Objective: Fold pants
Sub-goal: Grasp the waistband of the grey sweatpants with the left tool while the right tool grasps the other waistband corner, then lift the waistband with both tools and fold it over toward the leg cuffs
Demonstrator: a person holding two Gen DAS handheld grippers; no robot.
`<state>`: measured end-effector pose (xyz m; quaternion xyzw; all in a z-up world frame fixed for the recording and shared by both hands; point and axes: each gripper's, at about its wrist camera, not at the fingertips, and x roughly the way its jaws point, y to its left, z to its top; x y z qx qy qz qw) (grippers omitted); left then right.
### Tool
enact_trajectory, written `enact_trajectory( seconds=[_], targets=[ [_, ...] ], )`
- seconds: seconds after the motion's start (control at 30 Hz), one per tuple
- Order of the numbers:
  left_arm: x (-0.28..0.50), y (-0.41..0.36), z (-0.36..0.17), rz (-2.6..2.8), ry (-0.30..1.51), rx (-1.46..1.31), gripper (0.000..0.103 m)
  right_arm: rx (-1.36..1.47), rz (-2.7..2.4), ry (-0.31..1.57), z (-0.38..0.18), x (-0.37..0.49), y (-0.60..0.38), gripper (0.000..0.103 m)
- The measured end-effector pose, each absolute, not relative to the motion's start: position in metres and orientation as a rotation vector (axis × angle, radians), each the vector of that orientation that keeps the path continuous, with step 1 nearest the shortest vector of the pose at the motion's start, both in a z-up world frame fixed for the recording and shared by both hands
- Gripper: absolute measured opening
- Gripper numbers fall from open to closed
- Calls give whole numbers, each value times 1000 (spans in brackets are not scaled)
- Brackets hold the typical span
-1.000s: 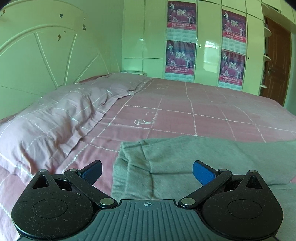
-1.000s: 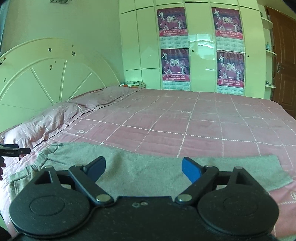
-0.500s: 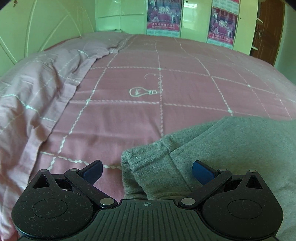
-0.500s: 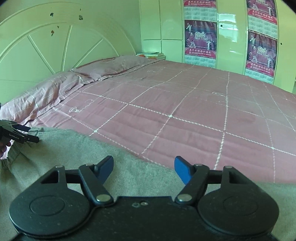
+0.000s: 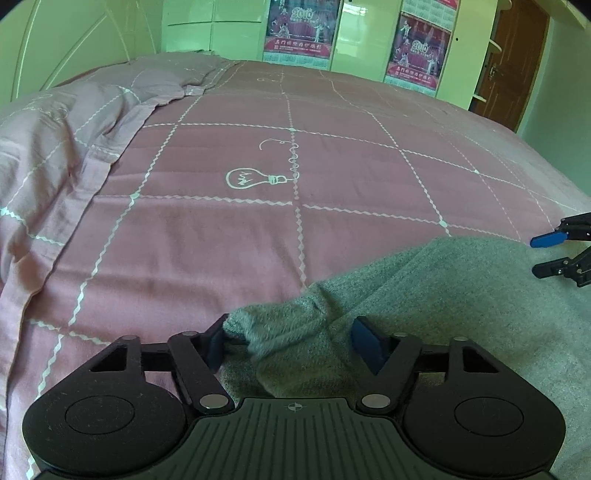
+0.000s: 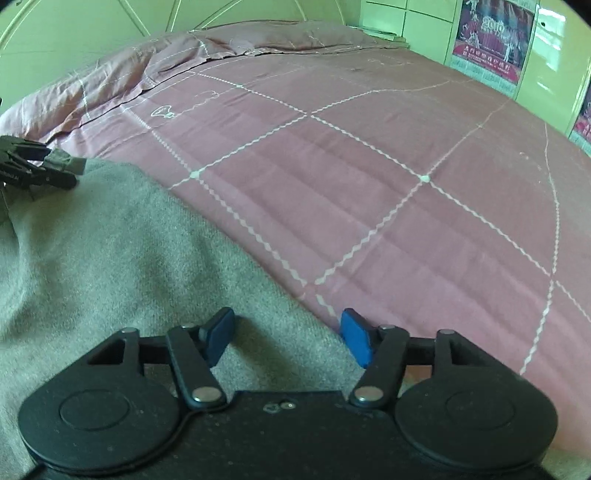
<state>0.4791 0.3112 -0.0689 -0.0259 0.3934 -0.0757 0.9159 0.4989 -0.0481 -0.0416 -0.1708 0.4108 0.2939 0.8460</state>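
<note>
Grey pants [image 5: 461, 295] lie flat near the front edge of a pink bed [image 5: 258, 240]. My left gripper [image 5: 293, 345] is open, low over the bed, with the bunched waistband corner [image 5: 280, 328] between its blue pads. My right gripper [image 6: 286, 338] is open, low over the far edge of the pants [image 6: 92, 258], which runs between its pads. The right gripper shows at the right edge of the left wrist view [image 5: 554, 254]. The left gripper shows at the left edge of the right wrist view [image 6: 48, 170], around the grey corner.
Pink pillows [image 5: 62, 140] lie at the left by a pale green headboard [image 5: 74, 40]. A wardrobe with posters [image 5: 295, 29] stands behind the bed, a brown door [image 5: 513, 62] at the right. The checked sheet [image 6: 369, 184] stretches ahead.
Both grippers have dropped and moved forward onto the pants. The left now has the waistband corner between its open jaws; the right straddles the far edge.
</note>
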Motion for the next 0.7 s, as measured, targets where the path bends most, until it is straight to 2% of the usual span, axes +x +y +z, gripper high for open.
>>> enact_trajectory(
  seconds=[0.03, 0.07, 0.1, 0.2, 0.5, 0.7],
  targets=[
    [480, 309, -69, -163, 803, -45, 59, -363, 630, 860, -40, 497, -46, 26],
    [481, 308, -70, -178, 792, -43, 47, -373, 623, 852, -40, 495, -43, 5],
    [479, 307, -70, -197, 781, -52, 37, -390, 613, 846, -39, 492, -40, 2],
    [473, 301, -66, -201, 741, -31, 25, -409, 592, 800, -31, 480, -38, 0],
    [392, 302, -9, -224, 388, 2, 24, -506, 603, 555, 45, 376, -51, 0],
    [313, 297, 6, -243, 243, 11, 24, -594, 601, 461, 59, 286, -55, 0]
  ],
)
